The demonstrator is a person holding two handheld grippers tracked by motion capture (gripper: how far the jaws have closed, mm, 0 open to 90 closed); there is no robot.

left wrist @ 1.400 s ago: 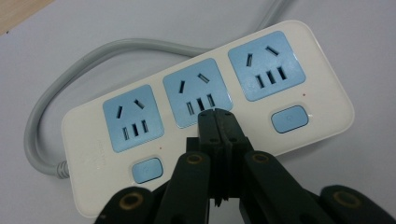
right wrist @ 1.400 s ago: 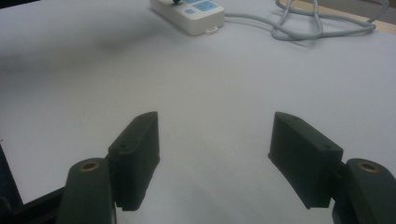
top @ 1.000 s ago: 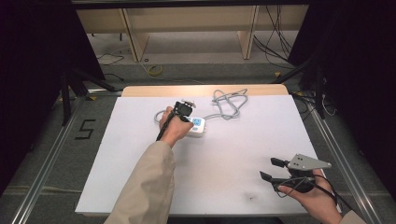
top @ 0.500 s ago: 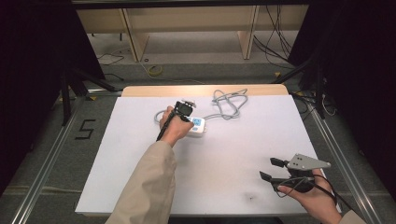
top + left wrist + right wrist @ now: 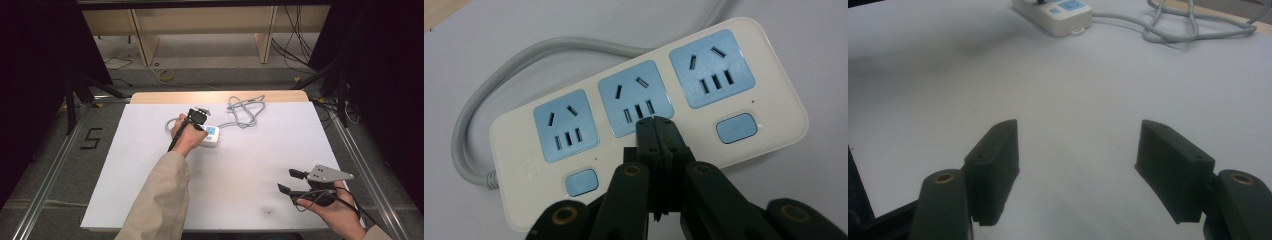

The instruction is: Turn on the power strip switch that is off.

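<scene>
A white power strip (image 5: 694, 120) with three blue sockets and blue buttons lies on the white table, its grey cable (image 5: 484, 100) curling off one end. My left gripper (image 5: 656, 122) is shut with nothing in it. Its tips rest on the strip just below the middle socket, between the two visible buttons (image 5: 736, 128). From above, the left gripper (image 5: 197, 117) points down at the power strip (image 5: 212, 135) near the table's far middle. My right gripper (image 5: 286, 180) hovers open at the near right, well away from the strip (image 5: 1055, 10).
The grey cable (image 5: 245, 107) loops behind the strip toward the table's wooden far edge (image 5: 220, 96). A wide stretch of white table (image 5: 250, 165) separates the two grippers. Wooden shelving and loose wires stand on the floor beyond, and a "5" mark (image 5: 91, 138) lies at the left.
</scene>
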